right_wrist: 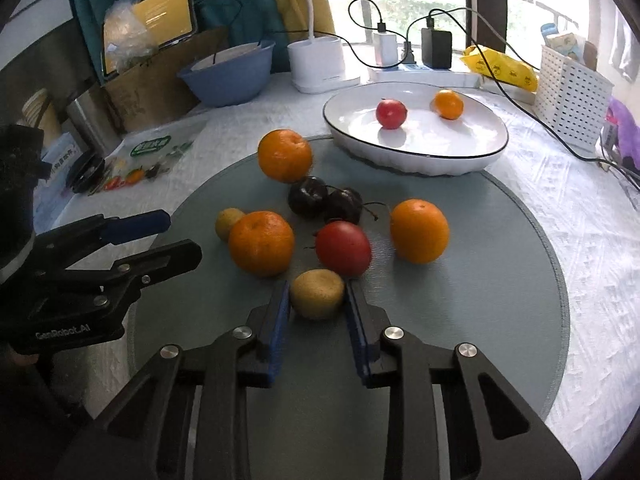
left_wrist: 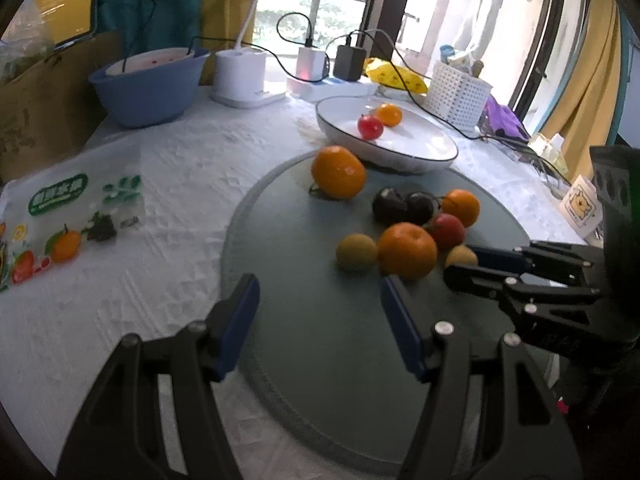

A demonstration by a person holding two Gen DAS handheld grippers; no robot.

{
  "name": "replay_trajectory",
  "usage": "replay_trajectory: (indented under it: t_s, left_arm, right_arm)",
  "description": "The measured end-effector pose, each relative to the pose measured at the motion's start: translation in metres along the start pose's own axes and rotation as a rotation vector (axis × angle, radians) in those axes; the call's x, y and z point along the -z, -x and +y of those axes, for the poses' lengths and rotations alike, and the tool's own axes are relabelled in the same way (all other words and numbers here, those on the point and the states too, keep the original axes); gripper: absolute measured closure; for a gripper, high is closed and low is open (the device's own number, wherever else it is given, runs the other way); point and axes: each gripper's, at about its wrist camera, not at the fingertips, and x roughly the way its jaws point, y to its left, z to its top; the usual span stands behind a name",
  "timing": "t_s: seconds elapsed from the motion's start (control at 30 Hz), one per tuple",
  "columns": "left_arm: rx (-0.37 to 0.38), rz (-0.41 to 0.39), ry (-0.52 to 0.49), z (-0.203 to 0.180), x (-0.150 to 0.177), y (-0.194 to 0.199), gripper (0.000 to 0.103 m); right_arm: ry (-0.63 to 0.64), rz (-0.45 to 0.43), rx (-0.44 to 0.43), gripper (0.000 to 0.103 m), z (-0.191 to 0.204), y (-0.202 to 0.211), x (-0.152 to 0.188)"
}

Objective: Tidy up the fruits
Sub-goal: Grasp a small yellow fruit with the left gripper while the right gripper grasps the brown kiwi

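On the round grey mat (right_wrist: 460, 320) lie three oranges (right_wrist: 261, 242), two dark plums (right_wrist: 307, 195), a red fruit (right_wrist: 343, 248) and two small tan fruits. My right gripper (right_wrist: 317, 300) is shut on the nearer tan fruit (right_wrist: 317, 293), which rests on the mat. It shows in the left wrist view (left_wrist: 474, 266) at the right. My left gripper (left_wrist: 320, 312) is open and empty over the mat, short of the other tan fruit (left_wrist: 356, 252). The white plate (right_wrist: 472, 148) at the back holds a red fruit (right_wrist: 391, 113) and a small orange (right_wrist: 449, 104).
A blue bowl (right_wrist: 230, 76), a white lamp base (right_wrist: 318, 64), chargers with cables (right_wrist: 436, 48), a yellow packet (right_wrist: 500, 66) and a white basket (right_wrist: 572, 96) line the back. A printed fruit bag (left_wrist: 52, 220) lies left of the mat on the white cloth.
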Motion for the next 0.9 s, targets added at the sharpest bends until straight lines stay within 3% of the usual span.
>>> replay_trajectory:
  t_s: [0.43,0.73,0.9]
  left_arm:
    - [-0.054,0.041,-0.072,-0.015,-0.014,-0.020,0.039]
    - [-0.050,0.056,-0.134,-0.028,-0.020,-0.031,0.067]
    - [-0.045,0.053,-0.143,-0.033,-0.020,-0.033,0.075]
  right_arm:
    - [-0.051,-0.030,0.005,0.073,-0.032,0.012,0.000]
    - [-0.060,-0.046,-0.002,0.073,-0.042,0.017,0.000]
    - [-0.071,-0.057,0.002,0.073,-0.047,0.021,0.001]
